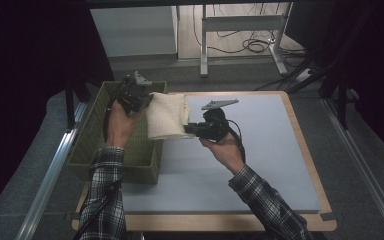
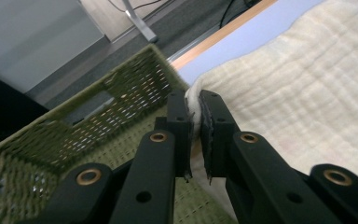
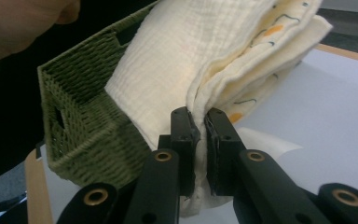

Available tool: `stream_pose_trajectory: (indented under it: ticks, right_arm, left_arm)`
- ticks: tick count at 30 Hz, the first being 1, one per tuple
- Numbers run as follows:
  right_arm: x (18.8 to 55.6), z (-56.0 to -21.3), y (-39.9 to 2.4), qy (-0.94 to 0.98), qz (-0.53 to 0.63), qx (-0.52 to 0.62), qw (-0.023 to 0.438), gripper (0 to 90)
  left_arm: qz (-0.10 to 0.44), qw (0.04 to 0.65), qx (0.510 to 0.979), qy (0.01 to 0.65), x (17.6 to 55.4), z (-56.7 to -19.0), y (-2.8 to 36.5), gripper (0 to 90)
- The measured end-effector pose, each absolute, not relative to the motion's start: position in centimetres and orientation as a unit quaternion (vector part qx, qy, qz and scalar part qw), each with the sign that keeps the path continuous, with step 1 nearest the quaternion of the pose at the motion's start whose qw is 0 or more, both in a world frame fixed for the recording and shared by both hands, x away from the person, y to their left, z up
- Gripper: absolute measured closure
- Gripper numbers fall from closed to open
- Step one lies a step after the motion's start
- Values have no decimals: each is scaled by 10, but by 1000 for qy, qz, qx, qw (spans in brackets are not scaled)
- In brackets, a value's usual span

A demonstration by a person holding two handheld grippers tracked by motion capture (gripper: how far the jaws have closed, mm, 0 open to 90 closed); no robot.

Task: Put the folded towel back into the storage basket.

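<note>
Holding a folded cream cloth (image 1: 167, 116) between two grippers, the person has it suspended over the right rim of the green woven basket (image 1: 91, 145), approx. at the 10 o'clock sector of the blue mat (image 1: 260, 150).

Grip state:
- Left gripper (image 1: 141, 102): jaws clamped on the cloth's far corner, at the cloth's 10 o'clock in the high view. The left gripper view shows a thin pinch of fabric edge (image 2: 196, 100) betw. the pads.
- Right gripper (image 1: 191, 130): jaws clamped on the near edge, at the cloth's 4 o'clock. The right gripper view shows several folded layers (image 3: 200, 109) caught betw. the pads; whether all layers are caught can't be told.

Cloth position: hanging, tilted, partly over the basket opening and partly over the mat. Not resting inside the basket.

Likely faults from here (judgement):
1. Layer slip. Bite on each side is shallow, near the hem. If the grippers pull apart toward 9 and 3 o'clock, outer layers could slide out and the fold would open.
2. Rim snag. The lower cloth edge hangs close to the basket wall (image 3: 88, 140); lowering w/o first shifting toward 9 o'clock could drape it over the rim instead of inside.
3. Uneven release. Opening one gripper before the other would let the cloth swing and land crumpled.
4. Basket shift. A gripper striking the wall could push the light basket off the mat's edge.
</note>
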State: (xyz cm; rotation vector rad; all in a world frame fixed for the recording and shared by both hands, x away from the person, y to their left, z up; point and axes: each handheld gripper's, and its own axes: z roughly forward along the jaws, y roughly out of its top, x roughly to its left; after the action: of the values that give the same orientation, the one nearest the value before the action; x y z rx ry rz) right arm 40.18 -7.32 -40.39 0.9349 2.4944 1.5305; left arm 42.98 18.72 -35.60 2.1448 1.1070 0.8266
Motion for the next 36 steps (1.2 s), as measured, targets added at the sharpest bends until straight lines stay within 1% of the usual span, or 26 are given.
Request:
stream_pose_trajectory:
  ticks: [6,17,24,30,36]
  right_arm:
    - [402,-406,-52,815,498,295,27,827]
    - [402,-416,-1,821,494,285,-1,827]
    - [401,-422,31,832,482,275,-2,828]
    - [401,-428,54,841,468,270,5,827]
    - [403,-437,82,857,440,268,12,827]
  left_arm:
    - [320,280,798,427,425,-356,205,833]
    - [333,252,788,452,413,-360,245,833]
    - [327,236,786,469,415,-370,268,832]
    - [323,219,790,472,421,-380,279,832]
    - [310,203,793,484,428,-399,292,831]
